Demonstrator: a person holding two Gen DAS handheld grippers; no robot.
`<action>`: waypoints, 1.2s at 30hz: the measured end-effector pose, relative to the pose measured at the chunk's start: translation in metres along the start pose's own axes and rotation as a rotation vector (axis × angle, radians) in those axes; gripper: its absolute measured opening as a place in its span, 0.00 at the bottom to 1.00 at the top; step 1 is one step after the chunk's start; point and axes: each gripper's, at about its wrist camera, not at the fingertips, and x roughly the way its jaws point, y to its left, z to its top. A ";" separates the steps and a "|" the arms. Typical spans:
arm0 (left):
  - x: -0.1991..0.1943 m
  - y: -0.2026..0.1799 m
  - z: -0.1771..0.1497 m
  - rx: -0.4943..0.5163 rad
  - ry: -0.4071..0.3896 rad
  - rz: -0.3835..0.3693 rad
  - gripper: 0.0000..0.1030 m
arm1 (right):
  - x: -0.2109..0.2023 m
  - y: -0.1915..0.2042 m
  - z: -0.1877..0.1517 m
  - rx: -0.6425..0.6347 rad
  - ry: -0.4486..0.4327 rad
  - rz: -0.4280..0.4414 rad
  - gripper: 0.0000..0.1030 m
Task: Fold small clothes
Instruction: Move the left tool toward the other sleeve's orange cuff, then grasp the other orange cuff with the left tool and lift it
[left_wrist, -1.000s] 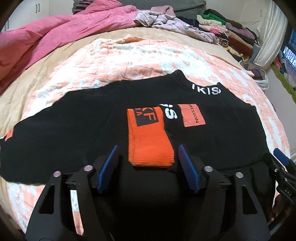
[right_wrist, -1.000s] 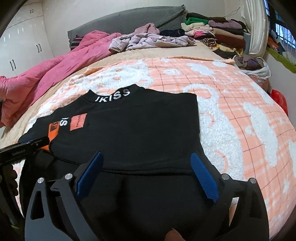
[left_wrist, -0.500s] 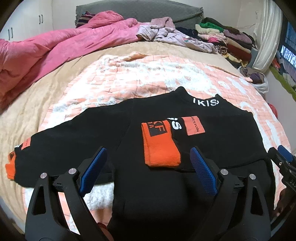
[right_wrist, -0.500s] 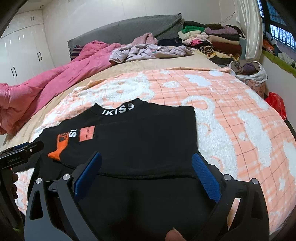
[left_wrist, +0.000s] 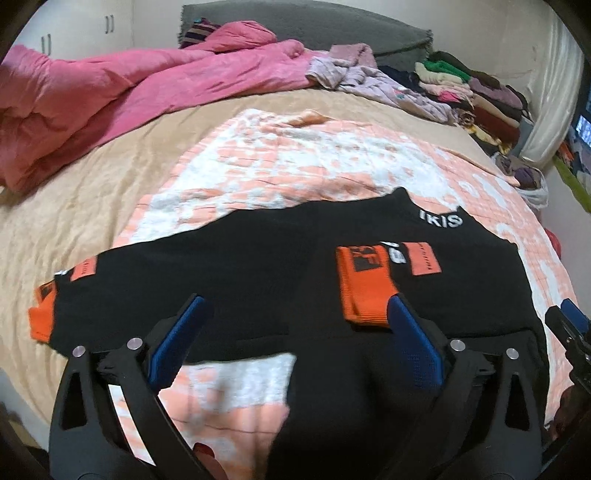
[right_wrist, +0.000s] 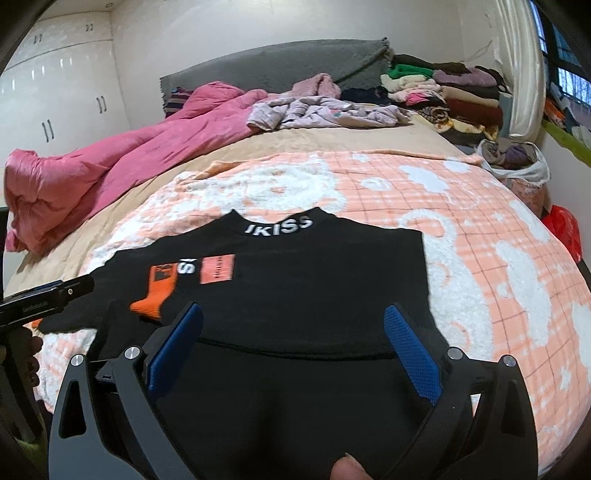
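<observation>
Black sweatshirt (right_wrist: 303, 295) flat, collar away, sleeve leftward

Sweater hem (left_wrist: 369, 424) behind tongs

We see soft, even indoor light, with glare streaks on the glossy white wardrobe doors (right_wrist: 55, 92). Fisheye bending curves the bed (right_wrist: 369, 140) and darkens every corner. The left wrist view is motion-smeared, worst near; the right wrist view is sharper.
</observation>
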 end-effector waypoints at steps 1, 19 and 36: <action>-0.002 0.004 0.000 -0.005 -0.003 0.004 0.89 | 0.000 0.004 0.001 -0.004 -0.002 0.006 0.95; -0.023 0.104 -0.012 -0.186 -0.026 0.112 0.91 | 0.005 0.092 0.010 -0.147 -0.002 0.124 0.95; -0.020 0.183 -0.041 -0.342 0.048 0.155 0.91 | 0.023 0.181 0.009 -0.339 0.024 0.221 0.96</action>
